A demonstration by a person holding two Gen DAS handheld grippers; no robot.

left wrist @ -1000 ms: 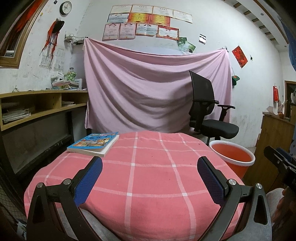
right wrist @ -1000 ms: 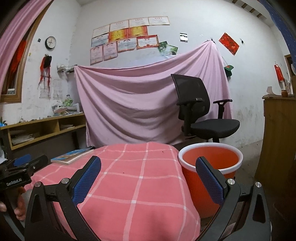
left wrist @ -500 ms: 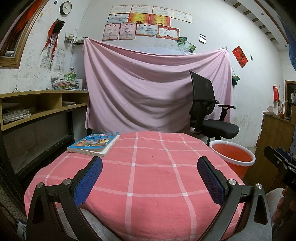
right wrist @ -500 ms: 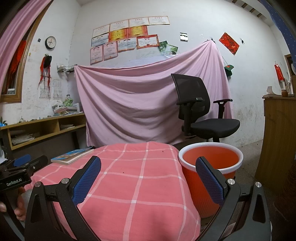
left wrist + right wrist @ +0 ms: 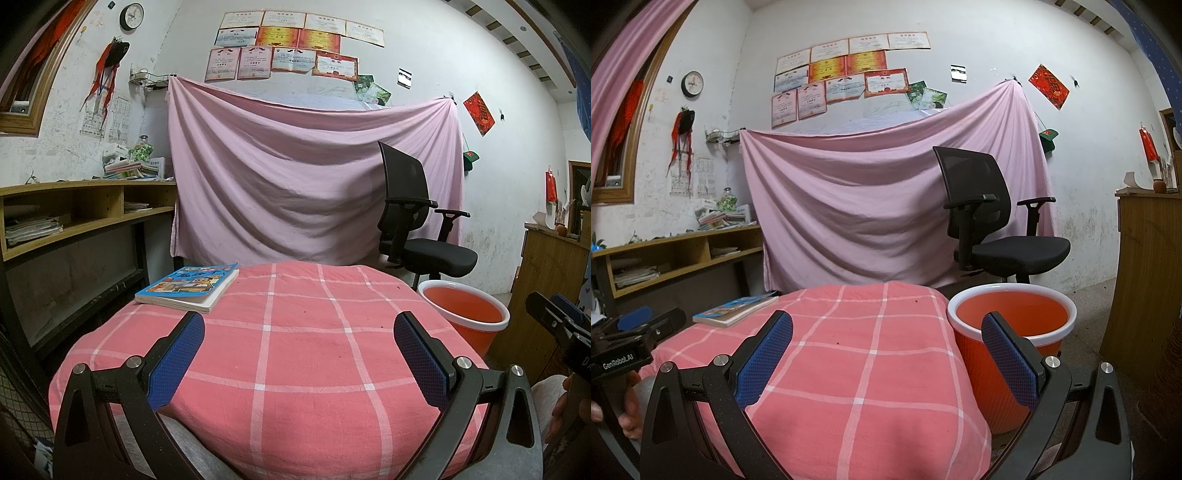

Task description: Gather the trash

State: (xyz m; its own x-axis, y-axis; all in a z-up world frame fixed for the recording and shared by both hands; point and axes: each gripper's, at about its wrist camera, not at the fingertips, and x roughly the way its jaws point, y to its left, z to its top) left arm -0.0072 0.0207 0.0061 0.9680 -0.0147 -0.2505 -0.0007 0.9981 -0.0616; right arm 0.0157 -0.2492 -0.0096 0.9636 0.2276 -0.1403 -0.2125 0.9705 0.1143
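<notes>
An orange bin with a white rim (image 5: 465,314) (image 5: 1012,325) stands on the floor at the right of a table covered by a pink checked cloth (image 5: 295,332) (image 5: 849,350). I see no trash on the cloth, only a few tiny dark specks. My left gripper (image 5: 299,332) is open and empty above the near part of the cloth. My right gripper (image 5: 886,332) is open and empty, over the cloth's right edge with its right finger in front of the bin. Each gripper's body shows at the edge of the other view.
A blue-covered book (image 5: 188,286) (image 5: 735,312) lies at the cloth's far left corner. A black office chair (image 5: 417,236) (image 5: 990,229) stands behind the bin before a pink hanging sheet. Wooden shelves (image 5: 74,214) run along the left wall; a wooden cabinet (image 5: 1148,273) is at right.
</notes>
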